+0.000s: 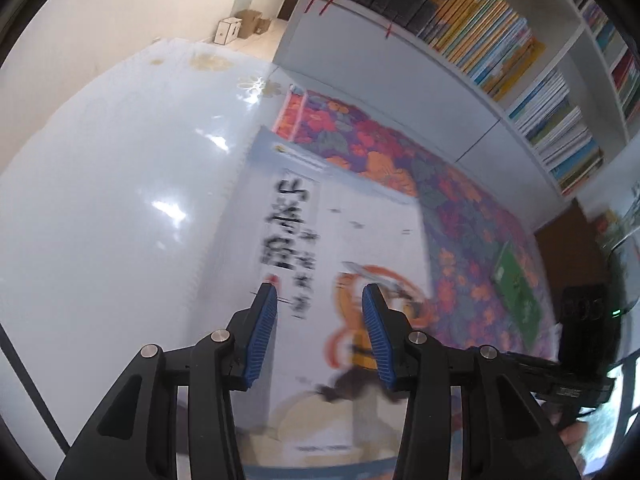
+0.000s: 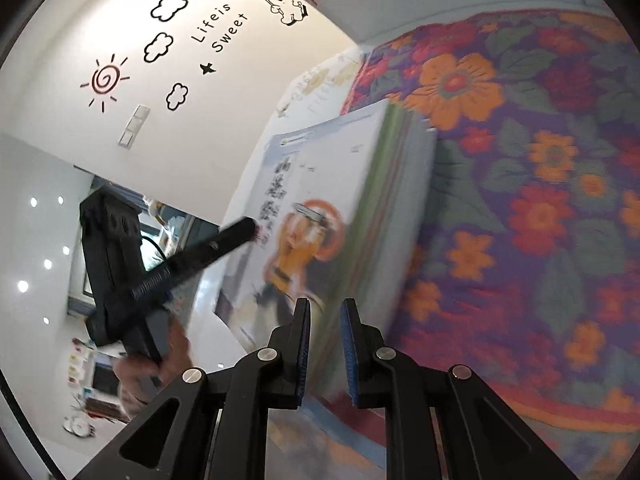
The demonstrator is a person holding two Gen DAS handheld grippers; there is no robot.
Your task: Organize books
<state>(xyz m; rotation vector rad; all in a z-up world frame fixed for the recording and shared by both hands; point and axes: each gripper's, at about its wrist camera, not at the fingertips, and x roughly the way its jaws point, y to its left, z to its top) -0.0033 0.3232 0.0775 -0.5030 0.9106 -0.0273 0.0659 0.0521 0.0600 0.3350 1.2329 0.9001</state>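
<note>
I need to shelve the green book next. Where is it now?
In the left wrist view the green book lies flat on the floral cloth, at right, beyond the white book and below the bookshelf.

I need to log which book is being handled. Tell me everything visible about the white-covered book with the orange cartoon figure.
The white-covered book is a large, thin paperback with a glossy-looking cover, bold black characters and an orange cartoon figure. It tops a stack of similar books lying partly on a flowered cloth. The right tongs are nearly shut at the stack's near edge; whether they pinch it is unclear. The left tongs hang over the cover.
</note>
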